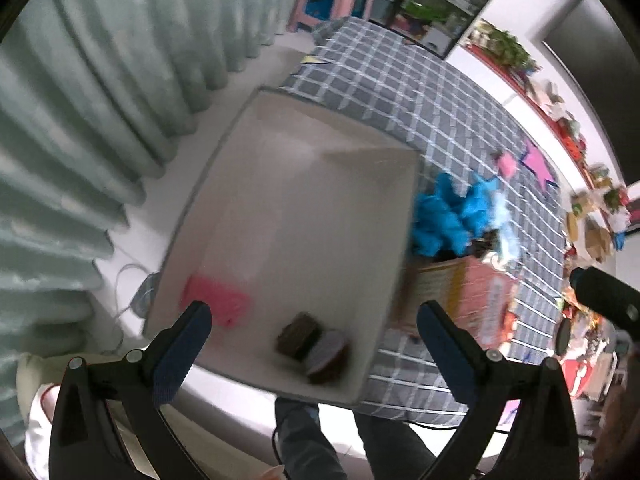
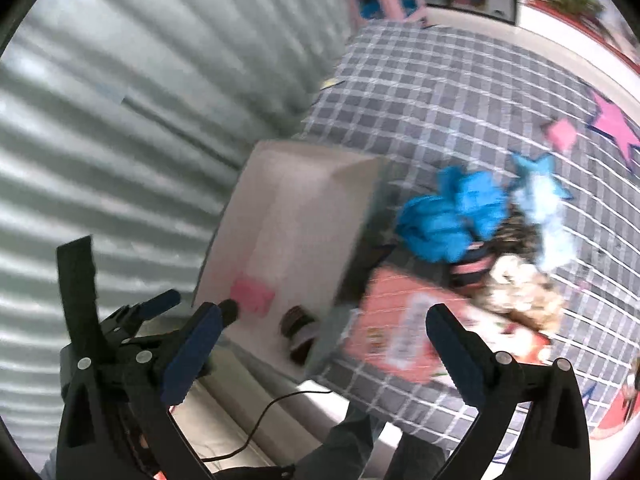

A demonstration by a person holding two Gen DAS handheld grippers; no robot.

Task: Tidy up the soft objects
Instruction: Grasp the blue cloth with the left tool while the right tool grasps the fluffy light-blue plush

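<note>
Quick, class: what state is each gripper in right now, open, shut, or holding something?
Left gripper: open, nothing between its fingers; it hangs over the white box.
Right gripper: open, holding nothing.

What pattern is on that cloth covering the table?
The tablecloth is a grey check crossed by thin white lines, with star shapes on it. The left wrist view shows it best.

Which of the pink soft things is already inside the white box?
The pink piece on the white box floor, beside the dark items. The other pink pad lies out on the checked cloth.
</note>
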